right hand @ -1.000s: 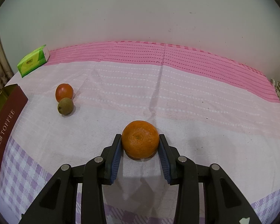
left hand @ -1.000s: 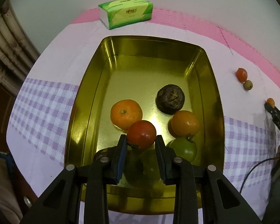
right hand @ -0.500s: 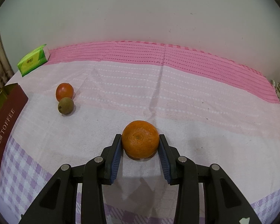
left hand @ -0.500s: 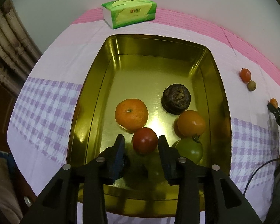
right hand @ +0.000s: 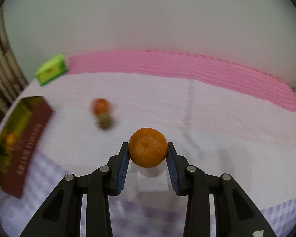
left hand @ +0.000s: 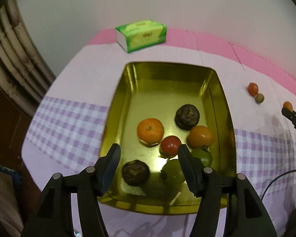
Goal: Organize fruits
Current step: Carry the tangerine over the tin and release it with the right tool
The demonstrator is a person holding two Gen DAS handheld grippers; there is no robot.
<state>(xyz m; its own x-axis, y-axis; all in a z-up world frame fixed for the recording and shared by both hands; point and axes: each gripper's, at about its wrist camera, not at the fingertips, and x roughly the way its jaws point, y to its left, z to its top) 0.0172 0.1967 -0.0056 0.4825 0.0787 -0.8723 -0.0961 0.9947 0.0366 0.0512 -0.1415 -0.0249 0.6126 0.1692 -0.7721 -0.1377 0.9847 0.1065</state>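
Left wrist view shows the left gripper (left hand: pixel 149 159) with its jaws now spread wide and empty, where a second ago they were closed on the red tomato (left hand: pixel 170 145); that tomato now lies free on the floor of the gold tin (left hand: pixel 167 73), and the gripper has drawn back and up so more of the tin shows. In the tin the tomato sits just beside a tangerine (left hand: pixel 150 131) on its left and an orange fruit (left hand: pixel 200 136) on its right, with a dark wrinkled fruit (left hand: pixel 187 117) behind, two green fruits (left hand: pixel 172 171) (left hand: pixel 204 156) nearer the camera, and a second dark fruit (left hand: pixel 135 172), hidden before, between the fingers. A green tissue pack (left hand: pixel 142 35) lies on the table beyond the tin. Off to the right on the cloth are a small red fruit (left hand: pixel 253 89) touching a small brownish one (left hand: pixel 259 98). Right wrist view shows the right gripper (right hand: pixel 147 156) with its jaws closed on an orange (right hand: pixel 147 147), as before, but the orange now looks raised off the table (right hand: pixel 217 106), and the view has swung toward the tin (right hand: pixel 27 138), which appears larger at the left edge; the background is motion-blurred.
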